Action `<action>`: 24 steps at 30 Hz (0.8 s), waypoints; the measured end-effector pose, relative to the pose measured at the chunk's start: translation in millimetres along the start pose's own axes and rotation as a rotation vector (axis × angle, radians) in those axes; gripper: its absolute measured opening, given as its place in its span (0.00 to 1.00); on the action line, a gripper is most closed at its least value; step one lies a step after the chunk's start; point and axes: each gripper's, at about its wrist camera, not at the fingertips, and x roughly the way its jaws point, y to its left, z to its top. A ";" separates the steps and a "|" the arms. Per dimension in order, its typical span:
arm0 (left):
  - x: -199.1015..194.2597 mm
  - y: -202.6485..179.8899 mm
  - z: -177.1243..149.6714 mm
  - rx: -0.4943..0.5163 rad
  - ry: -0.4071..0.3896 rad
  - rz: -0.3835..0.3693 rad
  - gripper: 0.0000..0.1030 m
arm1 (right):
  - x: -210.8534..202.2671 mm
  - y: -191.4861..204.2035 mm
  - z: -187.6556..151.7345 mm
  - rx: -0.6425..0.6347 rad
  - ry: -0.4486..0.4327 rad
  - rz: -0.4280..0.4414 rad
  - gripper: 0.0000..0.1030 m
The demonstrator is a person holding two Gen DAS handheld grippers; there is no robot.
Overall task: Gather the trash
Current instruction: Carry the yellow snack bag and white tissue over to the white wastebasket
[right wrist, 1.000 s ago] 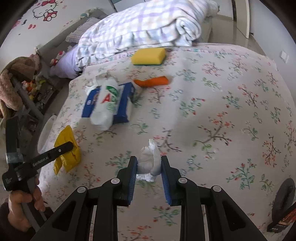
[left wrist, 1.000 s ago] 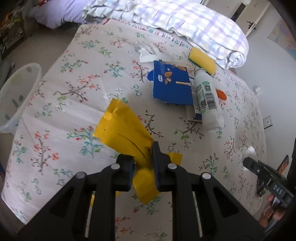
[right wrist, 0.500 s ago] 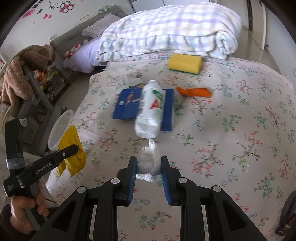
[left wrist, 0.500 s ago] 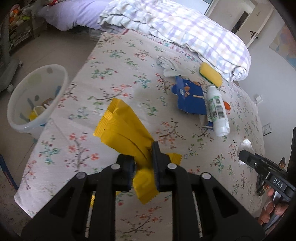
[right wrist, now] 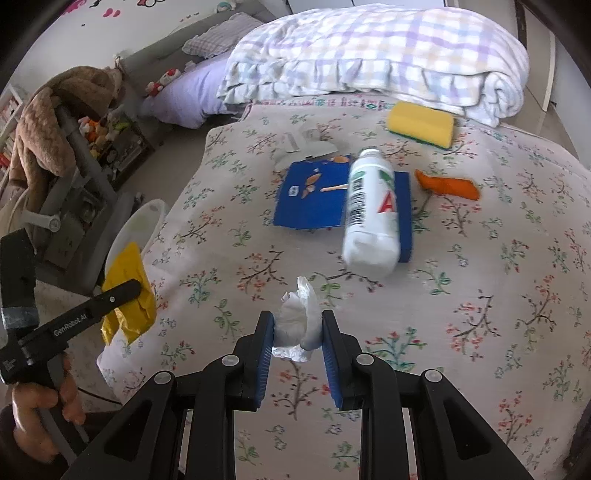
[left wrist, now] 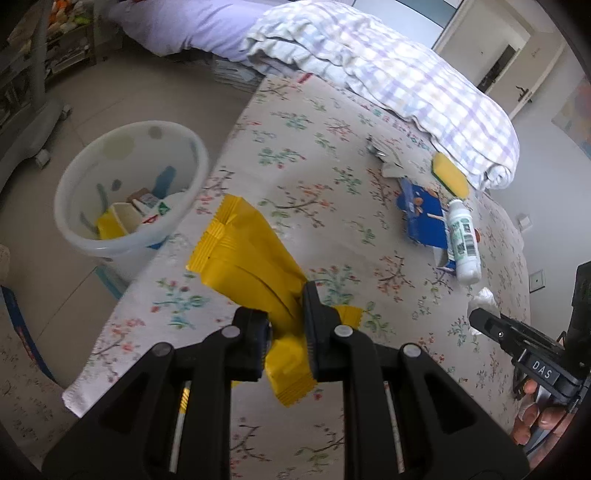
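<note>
My left gripper (left wrist: 286, 321) is shut on a yellow snack wrapper (left wrist: 243, 254) and holds it above the bed's left edge, near a white trash bin (left wrist: 110, 236) on the floor with several scraps inside. The wrapper also shows in the right wrist view (right wrist: 129, 299). My right gripper (right wrist: 297, 332) is shut on a crumpled white tissue (right wrist: 297, 325) above the floral bedspread (right wrist: 480, 295). On the bed lie a white bottle (right wrist: 373, 218), a blue flattened box (right wrist: 310, 195), an orange scrap (right wrist: 448, 186), a white torn wrapper (right wrist: 306, 147) and a yellow sponge (right wrist: 421, 123).
A folded checked quilt (right wrist: 369, 55) lies along the far side of the bed. A purple pillow (left wrist: 184, 26) lies at the head. A grey wheeled rack with a brown plush toy (right wrist: 55, 110) stands on the floor left of the bin.
Both grippers have moved left toward the bed's edge with their loads still held. The trash bin has come fully into the left wrist view.
</note>
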 end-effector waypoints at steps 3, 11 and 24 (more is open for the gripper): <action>-5.0 12.1 1.8 -0.020 -0.009 0.004 0.18 | 6.3 9.3 1.6 -0.010 0.007 0.004 0.26; -16.7 43.1 8.1 -0.074 -0.035 0.017 0.18 | 22.5 34.5 5.9 -0.043 0.024 0.018 0.26; -30.3 99.0 33.6 -0.149 -0.092 0.057 0.18 | 51.0 87.0 17.7 -0.099 0.041 0.048 0.26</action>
